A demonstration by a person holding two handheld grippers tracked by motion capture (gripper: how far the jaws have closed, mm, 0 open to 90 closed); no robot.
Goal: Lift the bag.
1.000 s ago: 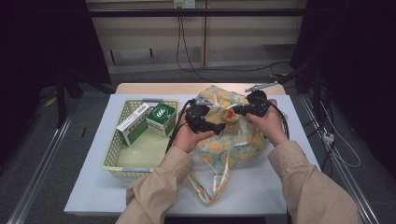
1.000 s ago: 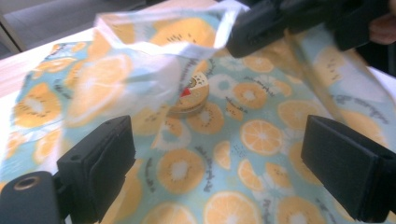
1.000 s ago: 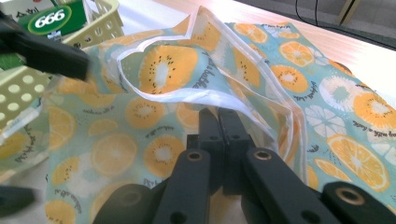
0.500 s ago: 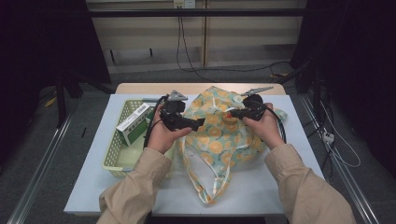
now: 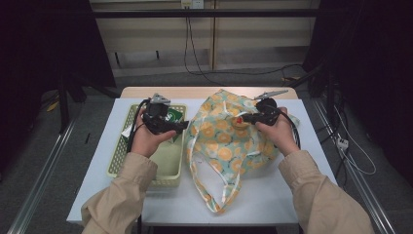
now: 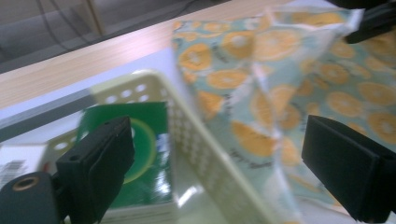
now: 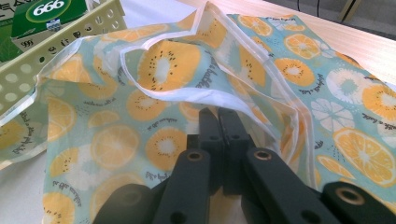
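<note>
The fruit-print bag (image 5: 229, 146) lies on the desk (image 5: 292, 195), its rim clamped in the right gripper (image 7: 218, 116), while the left gripper (image 5: 182, 126), jaws apart and empty, hangs over the basket (image 5: 146, 183) beside the bag, likely about to descend onto the green box (image 6: 144, 154) just ahead of it

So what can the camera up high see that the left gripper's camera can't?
The high view alone takes in the person's two sleeves and hands, the left gripper over the basket, the right gripper shut on the fruit-print bag, the bag's handles and the whole white table. The left gripper view alone shows its own black jaws standing wide apart, with nothing between them. Both show the basket, the green box inside it and the bag beside it.
</note>
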